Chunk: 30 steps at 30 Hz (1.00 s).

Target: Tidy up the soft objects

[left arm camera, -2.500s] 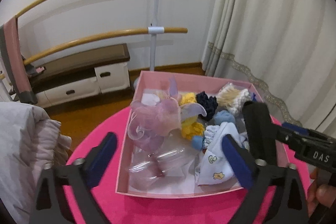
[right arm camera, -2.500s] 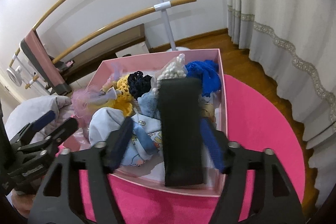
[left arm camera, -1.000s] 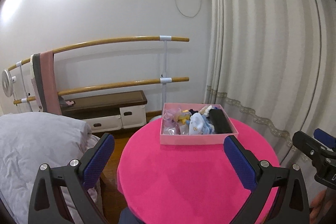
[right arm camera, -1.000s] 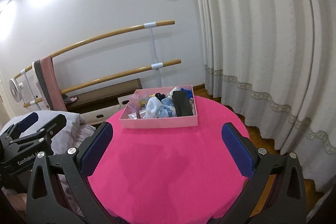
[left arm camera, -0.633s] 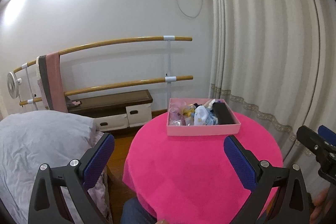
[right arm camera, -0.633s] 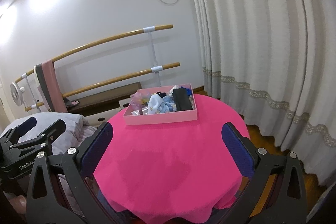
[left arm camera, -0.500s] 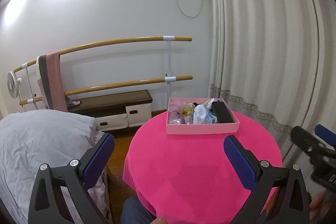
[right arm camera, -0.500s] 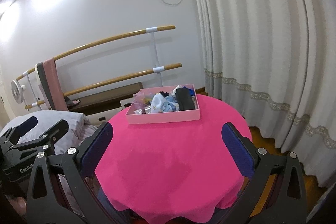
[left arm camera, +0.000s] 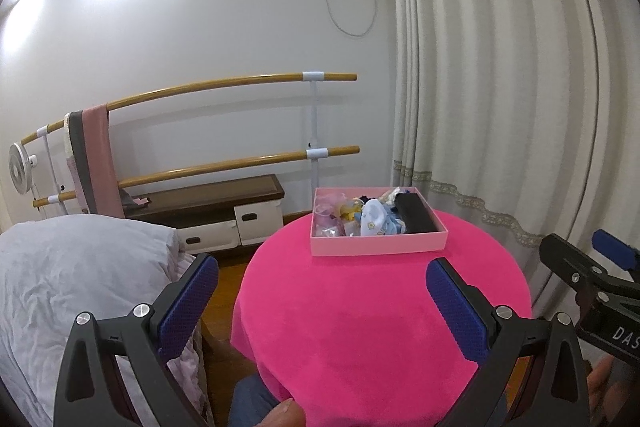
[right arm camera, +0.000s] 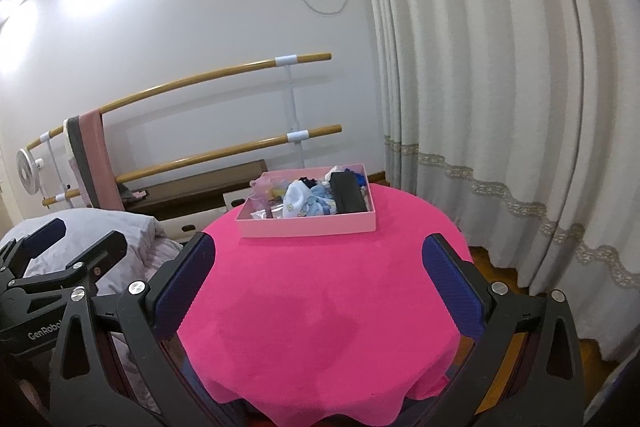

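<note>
- Left wrist view: left gripper [left arm camera: 320,301], black frame with blue ribbed pads, jaws spread wide and holding nothing; held back at the near edge of the round table under a bright pink plush cloth [left arm camera: 360,311], well apart from the work, probably because nothing remains loose on the cloth
- Shallow rectangular pale pink cardboard box [left arm camera: 378,248] set at the far side of the table, near the pleated cream curtain [left arm camera: 500,107]; holds all the soft objects together
- Inside: flat black rectangular pouch [left arm camera: 414,214] along the right wall, white fabric piece printed with small yellow stars [left arm camera: 372,221] at centre, sheer lilac bundle [left arm camera: 326,213] at left
- Right gripper [left arm camera: 588,267] visible at the right edge, prongs apart
- Right wrist view: right gripper [right arm camera: 318,279] likewise wide and empty, short of the box [right arm camera: 308,227]
- Cloth [right arm camera: 320,307] matte, fuzzy, draped in soft scallops over the table rim
- Pouch [right arm camera: 347,191] smooth and stiff-looking beside crumpled white and blue cloths [right arm camera: 304,205]
- Wooden double barre [right arm camera: 224,79] on the wall behind, pink and grey towel [right arm camera: 90,163] hung over it
</note>
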Each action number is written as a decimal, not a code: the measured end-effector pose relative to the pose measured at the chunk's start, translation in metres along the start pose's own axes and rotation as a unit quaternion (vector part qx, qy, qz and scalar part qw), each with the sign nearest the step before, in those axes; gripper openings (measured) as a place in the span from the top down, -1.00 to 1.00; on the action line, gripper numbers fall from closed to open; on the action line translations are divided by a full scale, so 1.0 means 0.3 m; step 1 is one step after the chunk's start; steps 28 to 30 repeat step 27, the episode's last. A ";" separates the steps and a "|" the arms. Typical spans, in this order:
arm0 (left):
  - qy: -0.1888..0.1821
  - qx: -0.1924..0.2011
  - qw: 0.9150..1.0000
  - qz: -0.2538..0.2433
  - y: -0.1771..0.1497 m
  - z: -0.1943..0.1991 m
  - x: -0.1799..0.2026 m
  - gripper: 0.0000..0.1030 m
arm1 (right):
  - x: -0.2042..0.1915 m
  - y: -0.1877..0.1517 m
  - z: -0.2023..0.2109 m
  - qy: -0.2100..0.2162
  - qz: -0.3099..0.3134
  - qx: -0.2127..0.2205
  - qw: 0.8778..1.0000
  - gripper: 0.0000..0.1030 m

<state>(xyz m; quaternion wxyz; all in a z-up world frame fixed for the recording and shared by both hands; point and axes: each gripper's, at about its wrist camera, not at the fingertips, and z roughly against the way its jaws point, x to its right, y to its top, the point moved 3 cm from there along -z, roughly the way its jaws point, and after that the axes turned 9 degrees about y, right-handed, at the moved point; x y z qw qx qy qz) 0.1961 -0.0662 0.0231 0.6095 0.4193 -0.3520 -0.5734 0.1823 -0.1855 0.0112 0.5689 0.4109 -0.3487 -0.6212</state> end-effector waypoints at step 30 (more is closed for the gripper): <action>-0.002 0.007 1.000 0.011 -0.023 -0.026 0.021 -1.00 | -0.005 -0.006 0.007 -0.001 0.005 -0.002 1.000 -1.00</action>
